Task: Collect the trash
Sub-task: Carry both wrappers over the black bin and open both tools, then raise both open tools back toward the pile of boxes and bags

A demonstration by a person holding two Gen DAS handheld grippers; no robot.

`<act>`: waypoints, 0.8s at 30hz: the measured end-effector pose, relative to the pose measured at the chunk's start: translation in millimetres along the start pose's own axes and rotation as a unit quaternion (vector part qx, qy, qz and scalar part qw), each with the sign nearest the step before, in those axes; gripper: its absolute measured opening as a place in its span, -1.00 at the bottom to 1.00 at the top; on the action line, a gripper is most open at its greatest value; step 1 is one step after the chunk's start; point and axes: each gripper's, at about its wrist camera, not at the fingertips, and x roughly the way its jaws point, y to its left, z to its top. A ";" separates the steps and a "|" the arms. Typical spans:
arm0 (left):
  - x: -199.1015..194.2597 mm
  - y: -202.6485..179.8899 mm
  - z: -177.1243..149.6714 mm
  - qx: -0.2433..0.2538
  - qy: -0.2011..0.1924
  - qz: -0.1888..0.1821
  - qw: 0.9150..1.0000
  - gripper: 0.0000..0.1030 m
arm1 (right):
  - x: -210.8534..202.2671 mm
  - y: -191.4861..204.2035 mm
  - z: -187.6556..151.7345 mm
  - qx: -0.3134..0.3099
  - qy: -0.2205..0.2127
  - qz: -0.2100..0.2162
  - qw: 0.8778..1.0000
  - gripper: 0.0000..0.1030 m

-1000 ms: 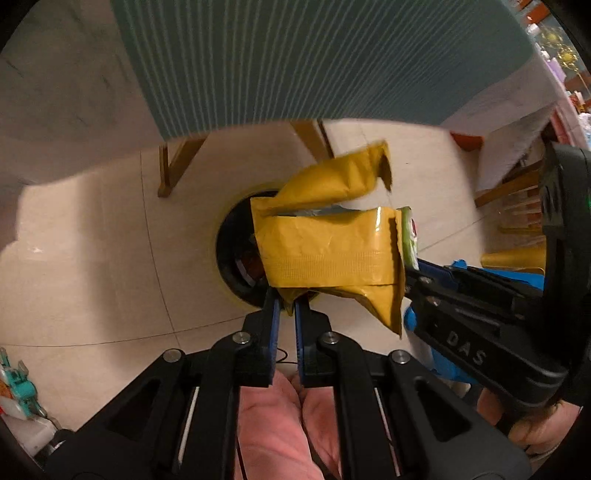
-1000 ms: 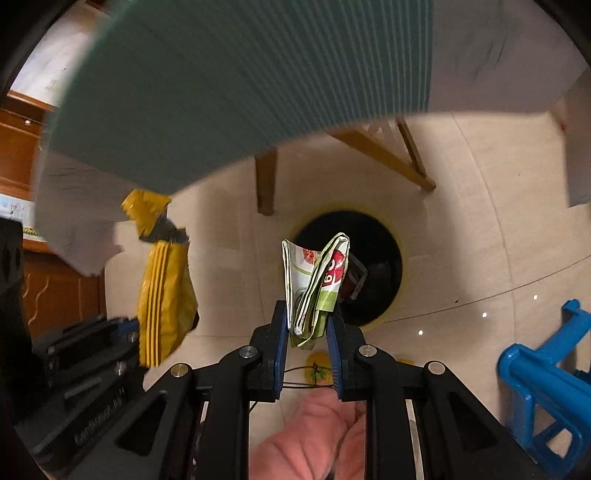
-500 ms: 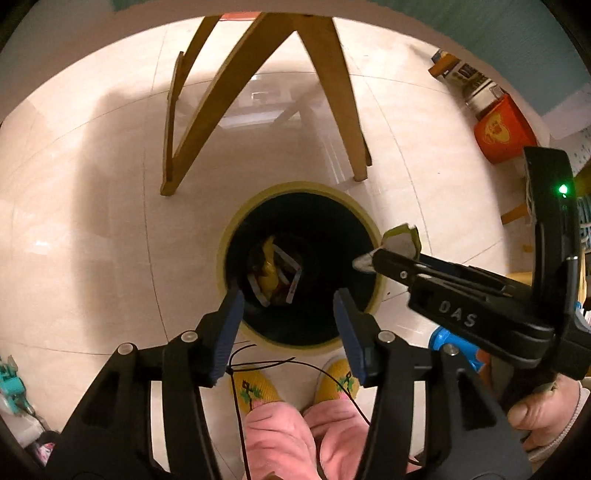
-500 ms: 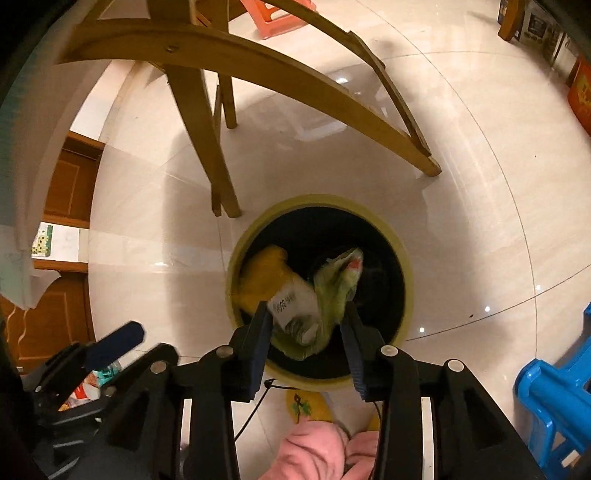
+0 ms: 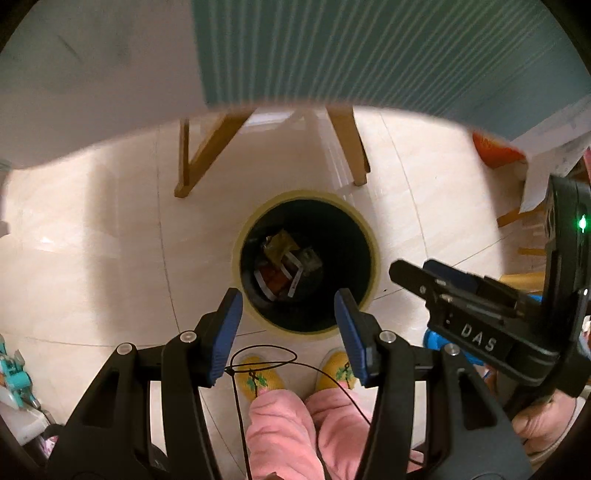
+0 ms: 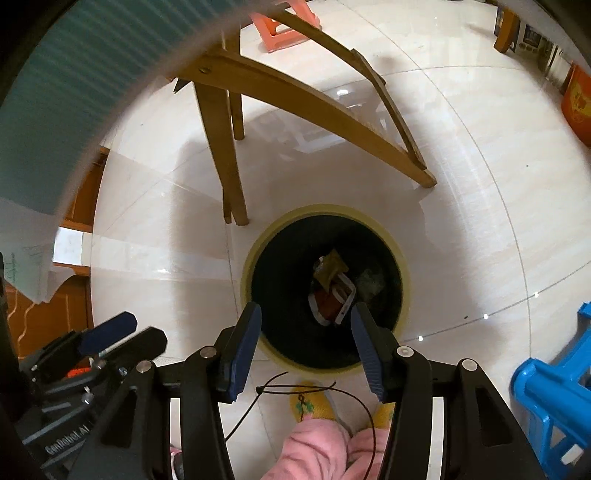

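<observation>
— So, how far along?
— Both the left hand-held gripper [image 5: 288, 332] and right hand-held gripper [image 6: 304, 345] gape empty; wrappers [image 6: 332, 291] lie in the bin [image 6: 251, 266] on the floor.
— Anything left?
— Probably; the table hides its top.

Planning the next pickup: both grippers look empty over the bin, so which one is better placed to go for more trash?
Neither clearly: left gripper and right gripper both hang open and empty above the bin; no loose trash shows.

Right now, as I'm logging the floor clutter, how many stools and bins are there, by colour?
Blue stool: 1
Pink stool: 1
Yellow-rimmed bin: 1
Total: 3
</observation>
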 end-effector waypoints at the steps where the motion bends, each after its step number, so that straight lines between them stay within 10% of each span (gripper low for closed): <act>1: -11.0 -0.6 0.7 -0.001 -0.005 0.000 1.000 -0.06 | -12.8 3.2 -1.1 0.001 0.000 0.003 1.000 0.00; 24: -343.0 -46.4 18.2 -0.024 -0.139 -0.005 0.990 -0.06 | -355.2 118.3 6.3 -0.103 -0.090 0.068 0.988 0.00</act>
